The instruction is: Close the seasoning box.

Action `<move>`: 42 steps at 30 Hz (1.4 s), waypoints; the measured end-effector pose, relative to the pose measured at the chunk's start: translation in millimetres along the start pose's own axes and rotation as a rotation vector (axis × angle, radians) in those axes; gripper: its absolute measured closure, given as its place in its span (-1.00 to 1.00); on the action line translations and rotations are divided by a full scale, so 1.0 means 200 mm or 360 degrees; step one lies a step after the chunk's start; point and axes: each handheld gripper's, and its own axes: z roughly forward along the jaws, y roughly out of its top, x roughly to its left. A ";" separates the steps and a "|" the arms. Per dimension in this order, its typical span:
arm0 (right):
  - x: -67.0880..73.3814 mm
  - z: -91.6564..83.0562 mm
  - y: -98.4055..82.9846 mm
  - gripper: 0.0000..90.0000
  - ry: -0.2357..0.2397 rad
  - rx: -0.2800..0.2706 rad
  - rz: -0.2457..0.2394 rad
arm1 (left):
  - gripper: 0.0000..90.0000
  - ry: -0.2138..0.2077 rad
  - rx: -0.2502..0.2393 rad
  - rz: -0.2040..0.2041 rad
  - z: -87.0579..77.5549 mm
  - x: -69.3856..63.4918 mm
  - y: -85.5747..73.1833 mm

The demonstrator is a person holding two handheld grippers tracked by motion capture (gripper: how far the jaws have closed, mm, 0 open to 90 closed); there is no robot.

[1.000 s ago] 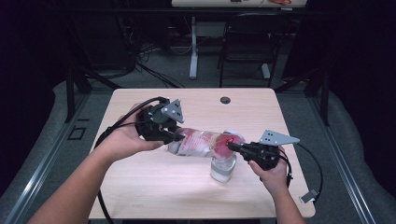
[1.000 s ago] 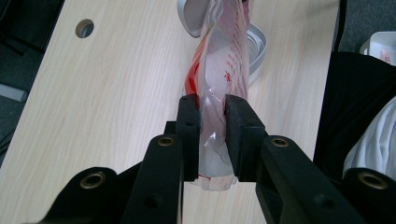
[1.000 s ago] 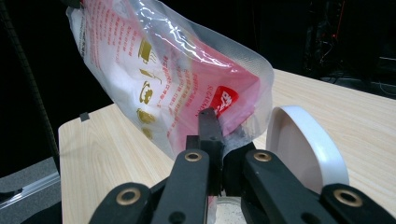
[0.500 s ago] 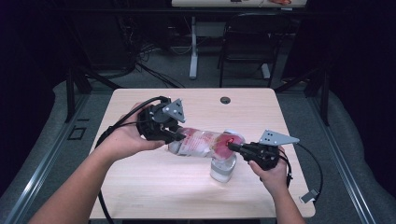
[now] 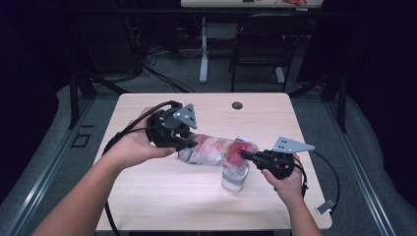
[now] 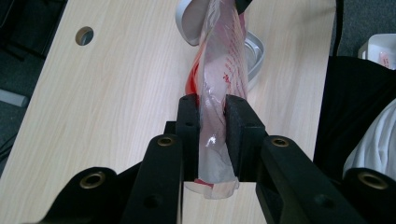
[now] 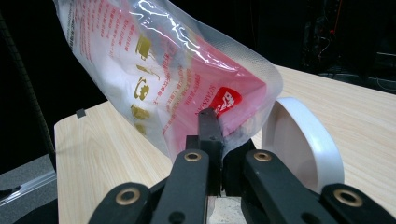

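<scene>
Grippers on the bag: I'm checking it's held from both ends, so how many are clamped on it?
2. The left gripper pinches one end of the plastic bag; the right gripper pinches the other end, above the clear jar on the table.

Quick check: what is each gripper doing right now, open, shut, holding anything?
Left gripper: shut on one end of the plastic bag.
Right gripper: shut on the bag's other end, above the jar.

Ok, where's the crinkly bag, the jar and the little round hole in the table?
bag (image 5: 214, 148), high view, printed middle of the pouch.
jar (image 5: 234, 178), high view, clear side under the bag.
hole (image 5: 237, 105), high view, dark centre near the table's far edge.
</scene>
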 end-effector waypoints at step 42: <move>-0.01 0.00 -0.02 0.99 -0.0008 0.0021 0.0005 | 0.70 -0.0002 -0.0008 0.0012 0.00 -0.01 0.04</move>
